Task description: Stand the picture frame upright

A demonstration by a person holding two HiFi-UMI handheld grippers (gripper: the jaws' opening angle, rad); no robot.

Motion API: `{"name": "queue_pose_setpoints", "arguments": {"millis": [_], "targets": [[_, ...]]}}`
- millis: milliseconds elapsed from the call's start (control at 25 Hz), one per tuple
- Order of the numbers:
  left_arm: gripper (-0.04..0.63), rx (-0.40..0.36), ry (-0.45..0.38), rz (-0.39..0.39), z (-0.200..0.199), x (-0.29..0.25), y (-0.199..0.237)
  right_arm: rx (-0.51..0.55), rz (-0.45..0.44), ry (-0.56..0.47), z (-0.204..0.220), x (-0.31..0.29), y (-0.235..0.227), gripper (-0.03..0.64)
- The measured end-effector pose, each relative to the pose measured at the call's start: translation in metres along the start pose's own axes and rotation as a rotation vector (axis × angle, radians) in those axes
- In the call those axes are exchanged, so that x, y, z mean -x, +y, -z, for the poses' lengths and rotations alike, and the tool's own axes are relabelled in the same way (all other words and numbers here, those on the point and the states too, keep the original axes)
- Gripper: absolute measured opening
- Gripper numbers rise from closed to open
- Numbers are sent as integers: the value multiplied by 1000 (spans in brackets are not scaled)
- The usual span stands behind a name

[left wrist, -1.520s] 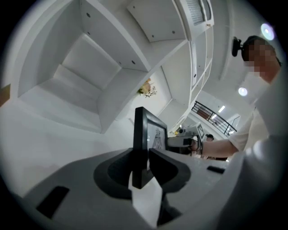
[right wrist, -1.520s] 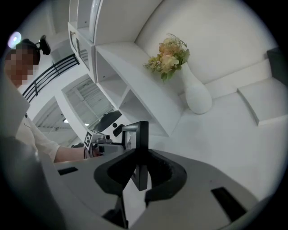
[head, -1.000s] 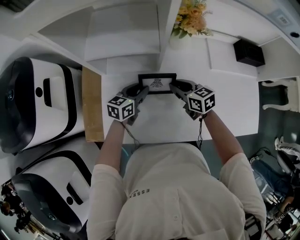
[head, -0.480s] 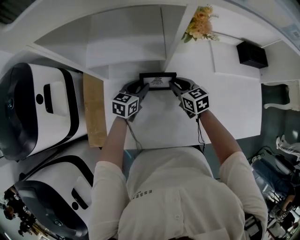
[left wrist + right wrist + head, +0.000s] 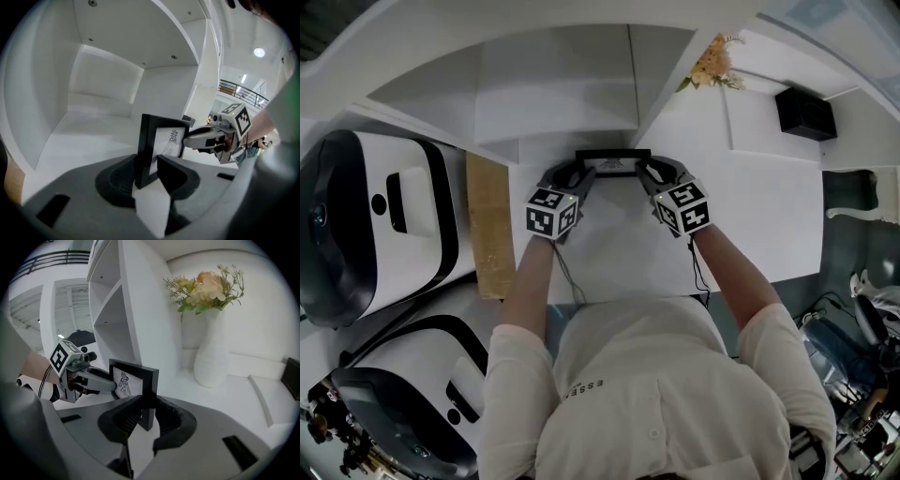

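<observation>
shelving in white fills the back of the scene. on the white tabletop in front of its open bay, the picture frame stands upright with its face toward the person. a white vase of flowers sits well off to its right. the raising itself looks done. left gripper has the frame's left edge between its jaws, which have just been opening and seem to sit loose beside it rather than pinching. right gripper is narrowly closed, clamped on the right edge. what is left, i judge: free the right side, see that the frame stands alone, draw both grippers away.
</observation>
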State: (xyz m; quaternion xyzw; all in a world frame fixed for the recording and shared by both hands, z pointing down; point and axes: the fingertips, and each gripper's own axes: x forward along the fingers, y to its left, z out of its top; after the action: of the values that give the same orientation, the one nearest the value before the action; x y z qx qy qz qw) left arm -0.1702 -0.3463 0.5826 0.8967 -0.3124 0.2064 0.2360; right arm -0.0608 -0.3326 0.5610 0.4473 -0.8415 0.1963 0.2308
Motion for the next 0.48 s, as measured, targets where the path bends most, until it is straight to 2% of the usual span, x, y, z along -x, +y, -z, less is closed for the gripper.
{"name": "queue_pose_setpoints", "arguments": {"millis": [280, 480], "targets": [[117, 9, 16, -30, -5, 0, 11, 5, 7, 1, -5, -6, 2, 86], [124, 12, 30, -60, -8, -2, 17, -65, 21, 15, -7, -11, -4, 108]]}}
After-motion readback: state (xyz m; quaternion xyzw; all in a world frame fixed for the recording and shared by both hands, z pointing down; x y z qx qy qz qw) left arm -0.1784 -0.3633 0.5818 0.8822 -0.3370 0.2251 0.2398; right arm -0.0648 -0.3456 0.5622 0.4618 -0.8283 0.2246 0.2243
